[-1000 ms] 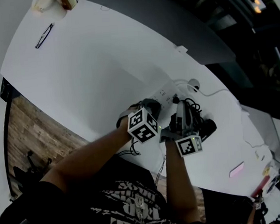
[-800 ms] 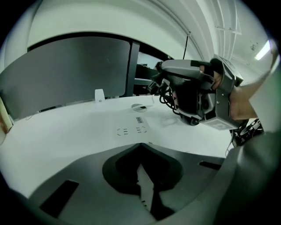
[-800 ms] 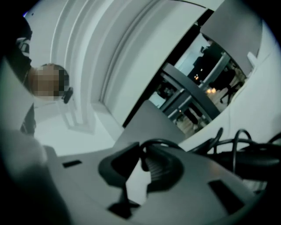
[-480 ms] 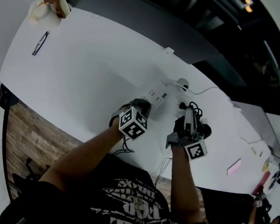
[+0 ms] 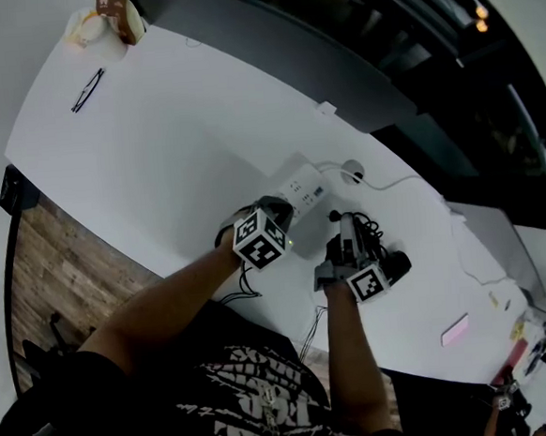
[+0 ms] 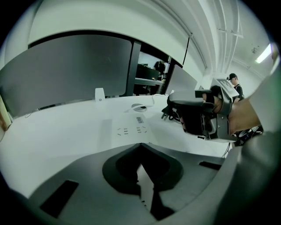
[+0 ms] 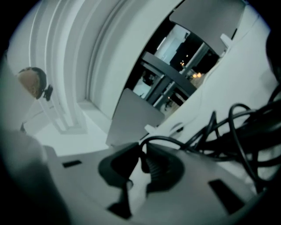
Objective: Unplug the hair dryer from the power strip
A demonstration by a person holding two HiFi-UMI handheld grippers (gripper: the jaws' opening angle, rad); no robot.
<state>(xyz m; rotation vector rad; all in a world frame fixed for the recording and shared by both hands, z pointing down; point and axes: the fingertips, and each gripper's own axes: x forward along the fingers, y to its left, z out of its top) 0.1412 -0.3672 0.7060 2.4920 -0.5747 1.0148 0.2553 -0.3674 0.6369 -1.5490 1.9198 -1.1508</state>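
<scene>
**A:** Left to right, what have we got?

**B:** The left gripper [image 6: 142,169] has its jaws together, with only a slit between them and nothing in it. It sits at the near end of the white power strip [image 5: 300,184], which lies flat on the tabletop [image 5: 172,126]. It looks to be steadying the strip, though I can't confirm contact.

**A:** And the plug?

**B:** The plug [image 6: 167,114] is off to the right of the strip, with its prongs bare and in the air. The right gripper [image 7: 142,169] is clamped on its ribbed black neck, where the cord [image 7: 237,127] comes out. The hair dryer [image 5: 397,265] lies on the tabletop just right of that gripper, with its cord heaped beside it.

**A:** How will it handle?

**B:** I'd judge the plug body light, hard and fairly smooth, so it's the sound place to grip. The ribbed neck is rubbery and will flex. The cord is limp and springy, so it may drag or snag. The dryer is the heavier end and will anchor the cord if it's tugged.
</scene>
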